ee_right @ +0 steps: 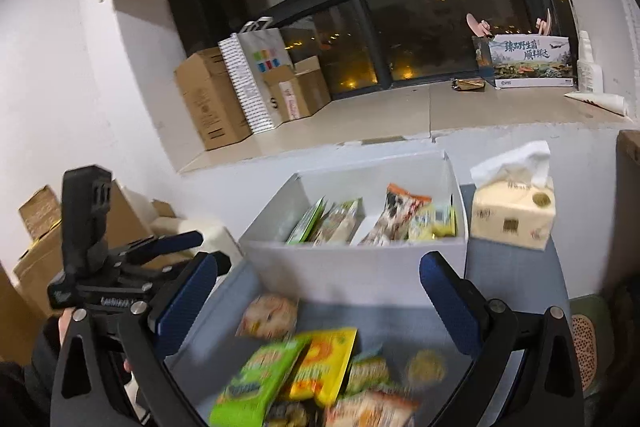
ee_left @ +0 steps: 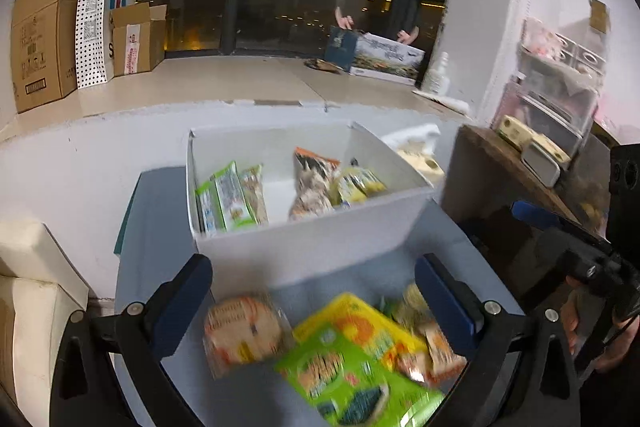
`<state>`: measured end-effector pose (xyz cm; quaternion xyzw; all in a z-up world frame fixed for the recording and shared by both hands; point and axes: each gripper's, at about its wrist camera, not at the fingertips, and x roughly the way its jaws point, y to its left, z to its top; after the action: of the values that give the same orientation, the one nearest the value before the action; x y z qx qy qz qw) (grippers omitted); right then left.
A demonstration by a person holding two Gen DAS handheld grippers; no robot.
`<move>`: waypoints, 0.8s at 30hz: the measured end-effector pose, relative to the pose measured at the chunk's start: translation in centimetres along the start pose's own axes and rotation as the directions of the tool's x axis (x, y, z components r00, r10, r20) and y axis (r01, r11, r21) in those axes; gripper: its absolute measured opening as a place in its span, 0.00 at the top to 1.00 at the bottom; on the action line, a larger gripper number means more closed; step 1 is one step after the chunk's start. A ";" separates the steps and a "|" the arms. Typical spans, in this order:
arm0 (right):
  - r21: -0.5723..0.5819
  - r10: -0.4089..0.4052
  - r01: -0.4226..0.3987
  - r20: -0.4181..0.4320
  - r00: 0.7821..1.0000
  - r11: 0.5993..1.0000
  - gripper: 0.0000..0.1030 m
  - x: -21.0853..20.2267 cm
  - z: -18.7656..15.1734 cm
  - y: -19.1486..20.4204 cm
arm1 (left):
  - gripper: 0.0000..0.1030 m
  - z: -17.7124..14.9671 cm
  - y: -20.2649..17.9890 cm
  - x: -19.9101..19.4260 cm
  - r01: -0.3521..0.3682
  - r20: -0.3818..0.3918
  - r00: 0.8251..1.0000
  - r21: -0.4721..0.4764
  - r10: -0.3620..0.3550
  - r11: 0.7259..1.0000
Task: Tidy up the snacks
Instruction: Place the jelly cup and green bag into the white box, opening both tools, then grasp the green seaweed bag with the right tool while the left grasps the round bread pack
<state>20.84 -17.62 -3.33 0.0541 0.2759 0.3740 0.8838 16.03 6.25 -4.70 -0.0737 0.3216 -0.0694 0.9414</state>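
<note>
Both your grippers hang spread wide and empty over the loose pile: the left gripper (ee_left: 314, 291) frames the round cracker pack (ee_left: 242, 331) and the green snack packet (ee_left: 348, 379), and the right gripper (ee_right: 320, 287) sits over the same heap from the other side. The white box (ee_left: 316, 247) stands just behind the pile on the grey table (ee_left: 160, 227), already split into two groups: green bars (ee_left: 230, 197) on its left side, the orange-topped bag (ee_left: 314, 183) and a yellow packet (ee_left: 358, 183) on its right.

Pick one item at a time. The green snack packet lies on top, overlapping the yellow packet (ee_left: 360, 323) beneath it, so it looks like the cleanest first grab. Come down with the fingers across its narrow width, not its length, and close on an edge or seam rather than the puffed middle, which may slip or crush. Lift straight up before travelling, so the neighbours do not drag along. Both views are blurred, so slow down before closing. Keep the idle gripper clear of the box rim, and mind the tissue pack (ee_right: 514, 215) just beside the box.
</note>
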 end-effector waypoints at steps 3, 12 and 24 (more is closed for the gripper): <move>-0.031 -0.009 0.008 -0.034 0.999 0.999 0.00 -1.1 -2.9 0.7 | 0.00 -2.2 -0.5 -1.1 0.015 -0.006 1.000 0.011 -0.014 1.000; -0.056 -0.044 0.037 -0.130 0.990 0.998 0.00 -2.0 -10.3 2.2 | 0.00 -8.1 -0.2 -3.7 0.040 -0.031 0.999 -0.055 -0.042 0.998; -0.173 -0.097 0.068 -0.168 0.981 0.983 0.00 -0.2 -11.3 3.9 | 0.00 -11.6 1.6 -6.0 0.015 -0.013 1.000 -0.124 -0.017 0.992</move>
<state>12.33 -16.23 -11.63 -0.0647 0.3227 0.3621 0.8721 4.29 7.78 -10.45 -0.1342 0.3313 -0.0575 0.9322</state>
